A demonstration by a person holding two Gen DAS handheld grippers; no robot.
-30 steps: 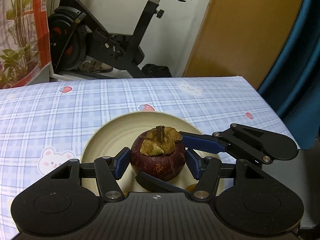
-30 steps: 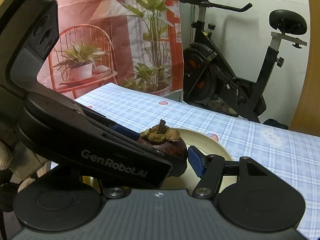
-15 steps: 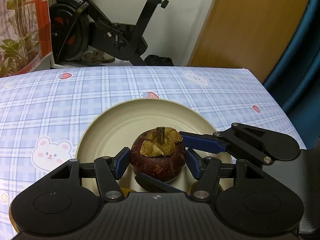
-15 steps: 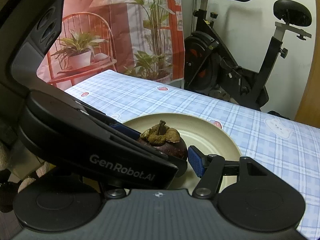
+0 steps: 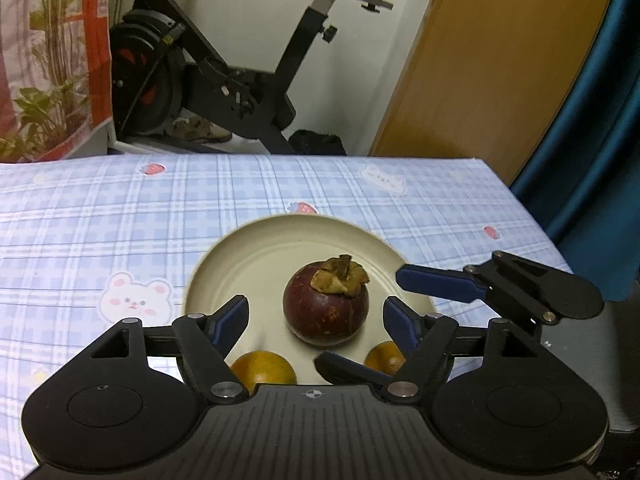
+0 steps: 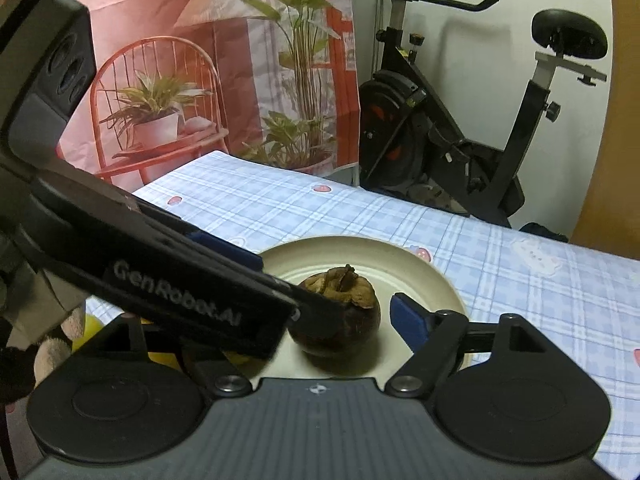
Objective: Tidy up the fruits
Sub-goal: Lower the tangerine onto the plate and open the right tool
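A dark purple mangosteen (image 5: 326, 306) (image 6: 340, 316) with a dry brown cap sits on the cream plate (image 5: 280, 248) (image 6: 400, 256). My left gripper (image 5: 316, 316) straddles it, its jaws opening, and a gap shows between each blue pad and the fruit. My right gripper (image 6: 324, 320) comes in from the right, its jaws also opening, and its right fingertip (image 6: 412, 322) stands clear of the fruit. Its left finger is hidden behind the left gripper's body (image 6: 160, 264). Two small orange fruits (image 5: 262, 368) (image 5: 386, 356) lie at the plate's near rim.
The plate stands on a table with a blue checked cloth (image 5: 120, 232); its right edge (image 5: 532, 216) drops off near a blue curtain. An exercise bike (image 5: 224, 80) and a plant backdrop stand beyond the far edge. Something yellow (image 6: 90, 332) lies low at the left.
Both grippers have let go of the mangosteen and opened; it now rests on the plate. The left gripper has drawn back and risen slightly, uncovering two orange fruits at the near rim.
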